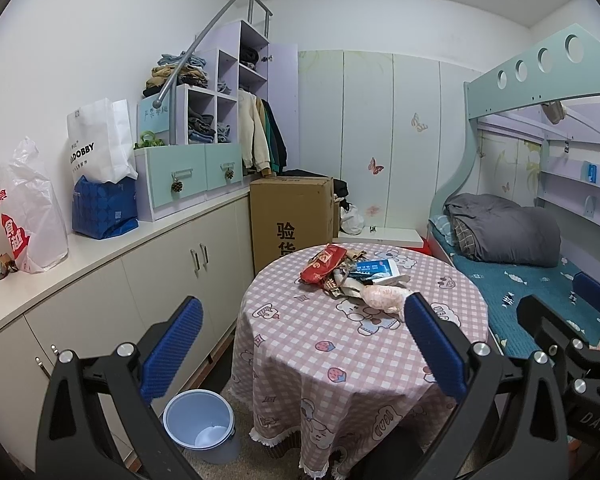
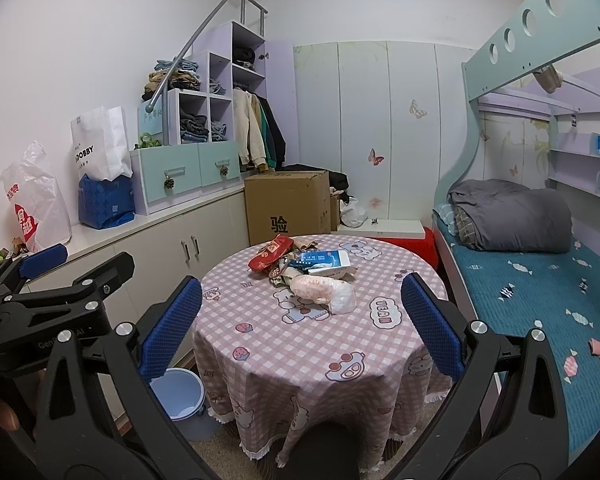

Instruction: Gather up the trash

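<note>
Small bedroom seen from two handheld grippers, both aimed at a round table [image 1: 340, 344] w/ a pink checked cloth. All places below are given relative to that table.

Trash sits in one heap on the tabletop, toward its far side: a red wrapper [image 1: 323, 265] at the heap's left, a blue-white box [image 1: 376, 270] at its right, a pink bag [image 1: 384, 297] nearest the viewer, w/ crumpled paper scraps between them.

A pale blue bin [image 1: 199, 424] stands on the floor at the table's near-left foot, mostly empty except something pale at the bottom.

Left gripper [image 1: 302, 344] hangs short of the table, jaws wide, nothing between them. Right gripper [image 2: 300, 324] is beside it on the table's near side, jaws also wide and empty.

Nothing is collected yet; likely step is the first reach. Best approach, probably: take the pink bag first, as it's closest and loose; close on its bunched middle so film doesn't slip. Carry low to the bin. Avoid snagging the cloth.
</note>
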Tool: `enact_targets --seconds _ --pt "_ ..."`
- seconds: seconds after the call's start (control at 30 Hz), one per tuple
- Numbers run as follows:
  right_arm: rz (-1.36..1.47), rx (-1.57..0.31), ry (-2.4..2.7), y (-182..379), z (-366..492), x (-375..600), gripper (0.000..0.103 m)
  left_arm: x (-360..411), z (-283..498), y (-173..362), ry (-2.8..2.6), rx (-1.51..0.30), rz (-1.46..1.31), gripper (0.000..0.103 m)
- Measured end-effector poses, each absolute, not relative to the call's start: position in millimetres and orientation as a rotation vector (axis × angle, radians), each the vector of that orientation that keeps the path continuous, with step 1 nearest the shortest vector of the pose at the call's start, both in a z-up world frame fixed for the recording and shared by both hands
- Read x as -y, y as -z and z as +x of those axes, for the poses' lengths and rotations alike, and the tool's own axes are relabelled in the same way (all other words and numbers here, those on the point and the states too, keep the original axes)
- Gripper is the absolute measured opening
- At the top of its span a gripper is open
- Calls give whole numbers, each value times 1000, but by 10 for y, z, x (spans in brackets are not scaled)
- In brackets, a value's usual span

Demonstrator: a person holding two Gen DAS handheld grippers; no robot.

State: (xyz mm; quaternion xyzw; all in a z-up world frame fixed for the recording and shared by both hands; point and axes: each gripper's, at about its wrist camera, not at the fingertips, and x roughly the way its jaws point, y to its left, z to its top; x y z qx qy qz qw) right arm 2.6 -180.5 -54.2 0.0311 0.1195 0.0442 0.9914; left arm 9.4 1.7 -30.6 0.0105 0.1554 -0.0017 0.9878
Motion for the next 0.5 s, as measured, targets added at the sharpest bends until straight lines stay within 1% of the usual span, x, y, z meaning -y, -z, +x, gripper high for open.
enact_targets --seconds 0.5 --pt "60 -243 -91 573 14 1820 98 -29 88 303 2 -314 20 99"
